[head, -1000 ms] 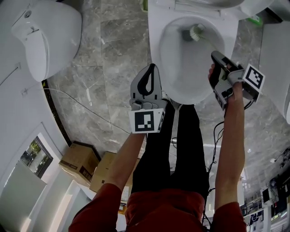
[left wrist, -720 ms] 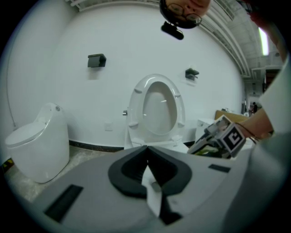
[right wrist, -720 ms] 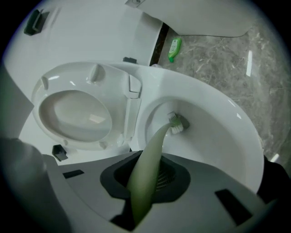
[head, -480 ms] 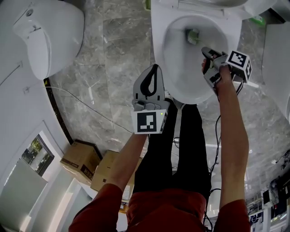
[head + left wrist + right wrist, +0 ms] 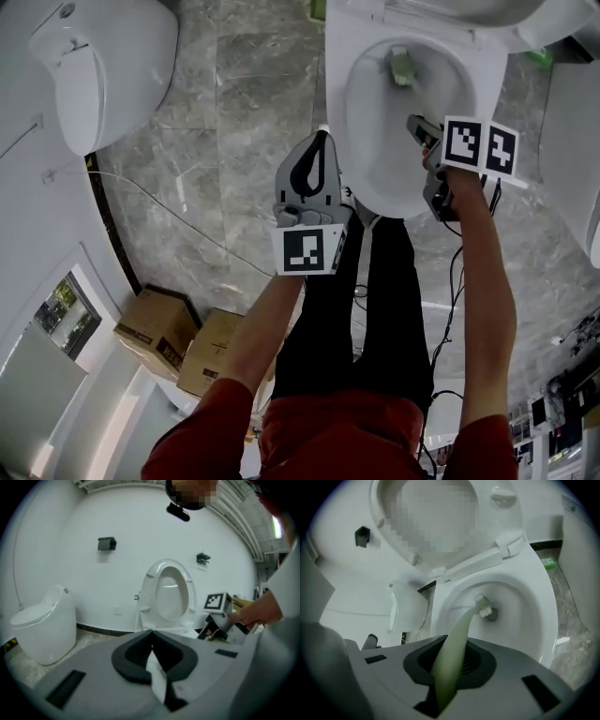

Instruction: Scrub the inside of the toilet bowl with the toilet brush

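Right hand-held gripper [image 5: 419, 127] is clamped on the pale green plastic handle of the toilet brush [image 5: 457, 634]. The handle runs out between the jaws and curves down into the white ceramic toilet bowl [image 5: 375, 159]. The white bristle head [image 5: 483, 606] sits low on the far inner wall, just beside the dark drain opening, and looks to be touching the porcelain. The grip is far back on the handle, probably so the gripper stays above the rim while the head reaches deep. The gripper hangs over the near right part of the bowl, angled down and forward. Left hand-held gripper [image 5: 319, 141] has its jaws closed together with nothing gripped as far as I can tell. It is parked just outside the bowl's left rim, pointing forward, idle and likely just kept out of the brush's path. I judge scrubbing is mid-way, with the head on the back wall and the near and side walls likely left to do. The white seat and lid [image 5: 171, 595] stand raised against the white wall [image 5: 117, 536], leaving the bowl open. The floor is glossy grey marble tile [image 5: 234, 122], with a thin cable [image 5: 169, 211] lying across it. A second white toilet with closed lid [image 5: 94, 75] stands well apart at left, and brown cardboard boxes [image 5: 155, 328] sit behind the person.
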The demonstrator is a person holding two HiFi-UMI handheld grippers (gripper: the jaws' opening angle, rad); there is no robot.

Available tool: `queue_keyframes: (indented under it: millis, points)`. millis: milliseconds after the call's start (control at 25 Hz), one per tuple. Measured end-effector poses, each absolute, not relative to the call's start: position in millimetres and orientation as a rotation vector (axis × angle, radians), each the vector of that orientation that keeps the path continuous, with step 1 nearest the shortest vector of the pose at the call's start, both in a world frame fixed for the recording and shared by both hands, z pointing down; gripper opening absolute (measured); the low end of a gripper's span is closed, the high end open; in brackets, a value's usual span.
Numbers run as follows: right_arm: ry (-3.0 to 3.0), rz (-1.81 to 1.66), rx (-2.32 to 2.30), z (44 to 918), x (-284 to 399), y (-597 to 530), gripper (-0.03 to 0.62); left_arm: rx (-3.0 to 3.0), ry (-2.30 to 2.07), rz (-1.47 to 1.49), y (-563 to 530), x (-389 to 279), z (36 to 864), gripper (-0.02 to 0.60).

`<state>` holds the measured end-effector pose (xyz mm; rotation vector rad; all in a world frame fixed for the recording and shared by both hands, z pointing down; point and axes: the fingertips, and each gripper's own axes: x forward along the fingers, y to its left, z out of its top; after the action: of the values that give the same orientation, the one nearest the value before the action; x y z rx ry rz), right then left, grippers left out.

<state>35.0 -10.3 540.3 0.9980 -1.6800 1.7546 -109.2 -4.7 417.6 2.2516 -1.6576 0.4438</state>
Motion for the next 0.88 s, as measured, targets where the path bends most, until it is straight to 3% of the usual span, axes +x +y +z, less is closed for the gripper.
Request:
queue_keyframes:
  millis: [560, 880]
  points:
    - [-1.514, 1.143, 0.626, 607.9, 45.7, 16.8, 0.044, 2.242, -1.646, 0.443, -2.4, -109.8, 424.6, 0.002]
    - [-1.664, 1.351, 0.823, 568.9, 60.3, 8.5, 0.046, 2.252, -1.632, 0.458, -4.4, -103.2, 414.3, 0.002]
